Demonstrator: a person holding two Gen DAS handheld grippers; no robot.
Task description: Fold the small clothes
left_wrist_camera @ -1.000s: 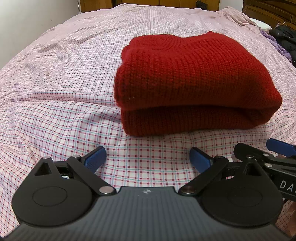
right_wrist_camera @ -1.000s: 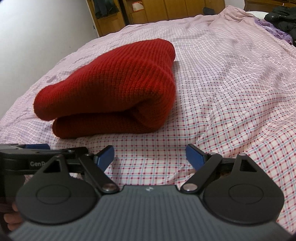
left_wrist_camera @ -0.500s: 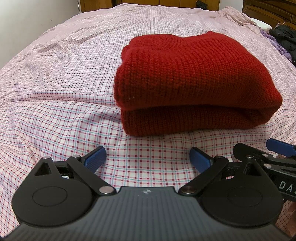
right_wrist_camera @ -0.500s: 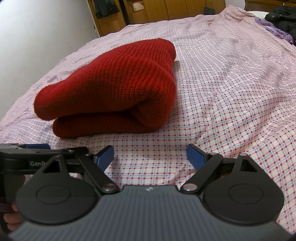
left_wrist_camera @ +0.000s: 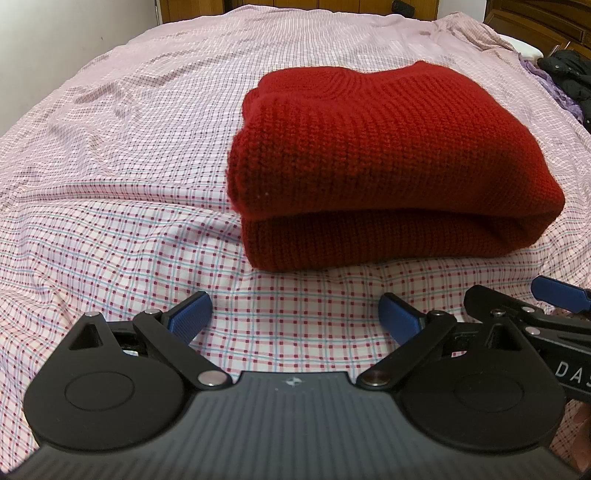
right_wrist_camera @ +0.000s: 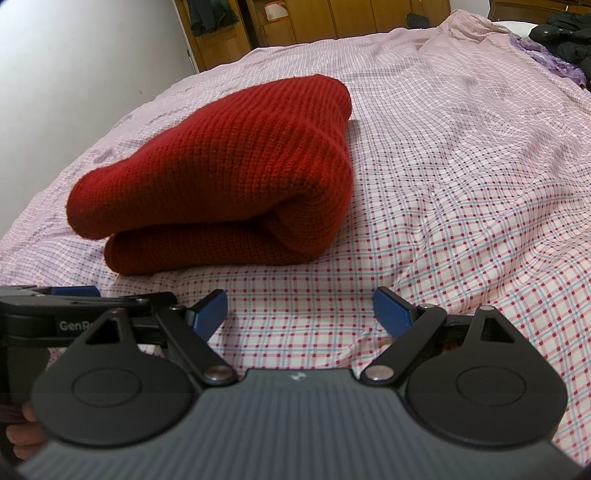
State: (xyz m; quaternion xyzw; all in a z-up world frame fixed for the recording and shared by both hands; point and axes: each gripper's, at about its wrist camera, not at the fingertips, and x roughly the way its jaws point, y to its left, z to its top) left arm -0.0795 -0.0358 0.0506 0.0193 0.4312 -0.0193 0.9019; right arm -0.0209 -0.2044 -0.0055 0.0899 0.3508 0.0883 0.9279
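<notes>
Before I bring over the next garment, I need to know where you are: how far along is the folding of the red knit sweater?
Done: the red knit sweater lies folded in a stacked bundle on the checked bedsheet. In hand: nothing; the left gripper and right gripper are open, short of the sweater and apart from it. Left: no other unfolded small garment shows nearby; dark clothing sits at the far edge.

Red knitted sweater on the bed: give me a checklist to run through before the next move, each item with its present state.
1. Red knitted sweater folded into a two-layer stack: ok.
2. Sweater rests wholly on the pink checked bedsheet: ok.
3. Left gripper open, nothing between its jaws: ok.
4. Right gripper open, nothing between its jaws: ok.
5. Both grippers clear of the sweater: ok.
6. Far edges lined up: cannot tell.
</notes>
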